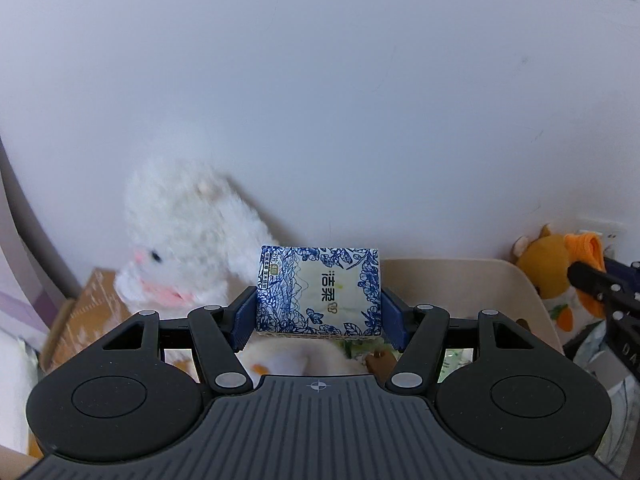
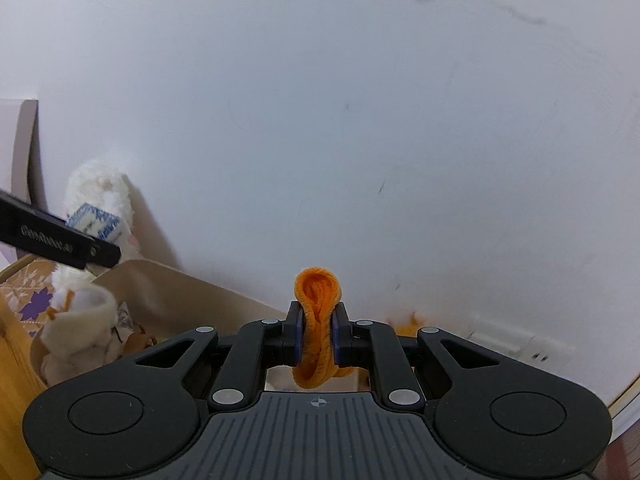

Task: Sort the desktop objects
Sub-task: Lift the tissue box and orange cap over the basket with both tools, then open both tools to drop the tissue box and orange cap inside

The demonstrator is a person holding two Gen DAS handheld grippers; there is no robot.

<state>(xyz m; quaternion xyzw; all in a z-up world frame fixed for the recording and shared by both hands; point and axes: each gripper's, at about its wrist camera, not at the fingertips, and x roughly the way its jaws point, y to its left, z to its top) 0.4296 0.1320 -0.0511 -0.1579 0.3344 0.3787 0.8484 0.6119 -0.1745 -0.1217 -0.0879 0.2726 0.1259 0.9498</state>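
Observation:
My left gripper (image 1: 319,312) is shut on a blue-and-white floral tissue pack (image 1: 320,290) and holds it in the air above a beige bin (image 1: 532,292). The pack also shows in the right wrist view (image 2: 94,222), beside the left gripper's black arm (image 2: 60,242). My right gripper (image 2: 317,338) is shut on the orange scarf (image 2: 318,312) of a yellow plush toy (image 1: 548,268), lifted near the white wall; it hangs below the fingers and is mostly hidden there. The right gripper's black body shows in the left wrist view (image 1: 608,296).
A white fluffy plush rabbit (image 1: 188,240) leans on the wall at the left, over a cardboard box (image 1: 86,308). The beige bin (image 2: 168,288) holds a cream plush (image 2: 80,320) and small packets. A wall socket (image 2: 520,344) sits low on the right.

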